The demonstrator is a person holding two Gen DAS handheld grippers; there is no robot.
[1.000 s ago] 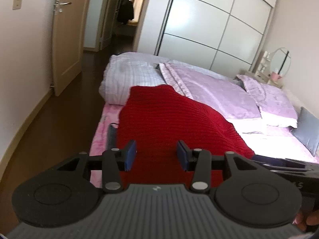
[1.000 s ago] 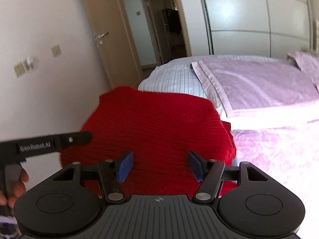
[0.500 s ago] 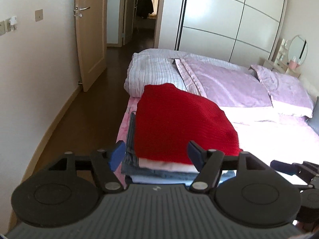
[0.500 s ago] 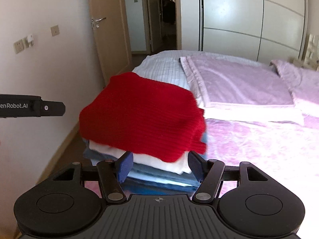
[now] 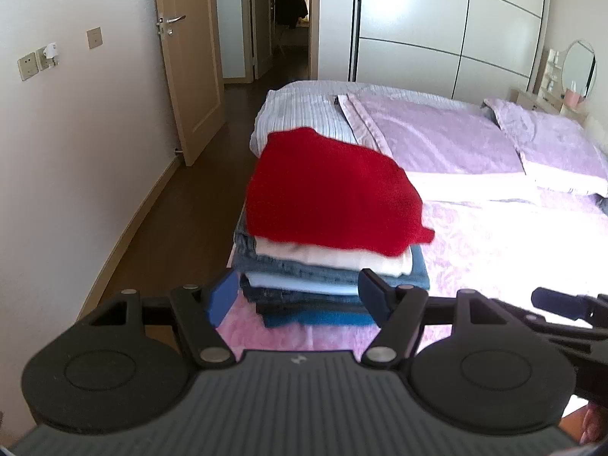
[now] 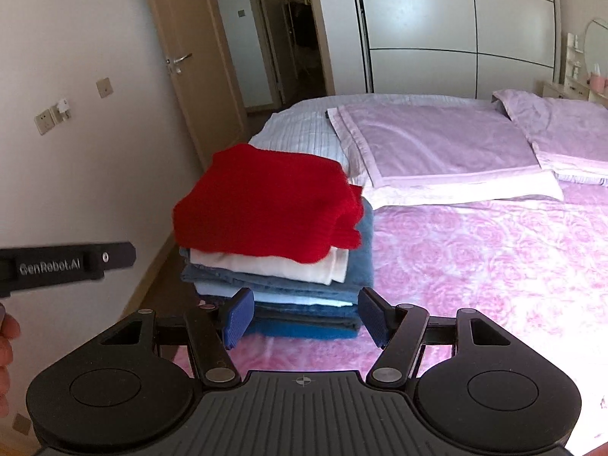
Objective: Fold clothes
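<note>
A folded red knit sweater lies on top of a stack of folded clothes at the bed's near left corner. The stack holds a white garment, denim pieces and blue items. My left gripper is open, held back from the stack with nothing between its fingers. My right gripper is open too, a little in front of the stack's base, empty. The left tool's body shows at the left edge of the right wrist view.
The bed has a pink flowered sheet, a folded lilac quilt and a striped white blanket. Dark wood floor and a white wall run along the left. An open door and white wardrobes stand behind.
Both grippers have pulled back from the red sweater, which now rests on the stack. The whole stack has come into view below it.
</note>
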